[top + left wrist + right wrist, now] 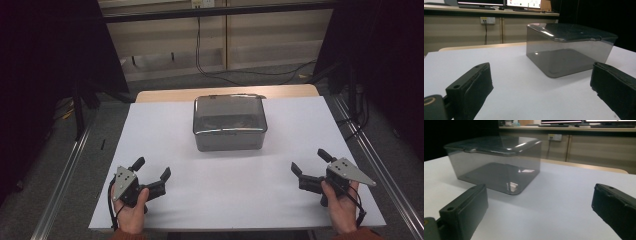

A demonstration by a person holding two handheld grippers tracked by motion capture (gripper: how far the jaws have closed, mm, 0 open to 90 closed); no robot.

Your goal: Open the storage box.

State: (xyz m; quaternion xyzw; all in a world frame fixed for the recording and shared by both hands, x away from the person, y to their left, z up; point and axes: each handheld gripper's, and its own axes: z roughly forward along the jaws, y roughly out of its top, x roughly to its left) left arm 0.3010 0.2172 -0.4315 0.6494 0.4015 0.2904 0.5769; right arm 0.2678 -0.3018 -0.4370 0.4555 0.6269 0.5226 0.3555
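A smoky transparent plastic box (230, 123) with its lid on stands at the middle of the white table top (210, 185), toward the far side. My left gripper (152, 168) rests near the front left corner, open, with nothing between its jaws. My right gripper (310, 162) rests near the front right corner, also open and empty. From the left gripper view the box (567, 48) sits ahead and to the right, well beyond the gripper (541, 87). The right gripper view has the box (495, 162) ahead and to the left of that gripper (540, 206).
The white top lies on a wooden table whose far edge (225, 93) shows behind the box. Metal rails (65, 175) run along both sides on the floor. Beyond stand cabinets with a wall socket (487, 20) and hanging cables (200, 50), with monitors (524, 3) on a counter.
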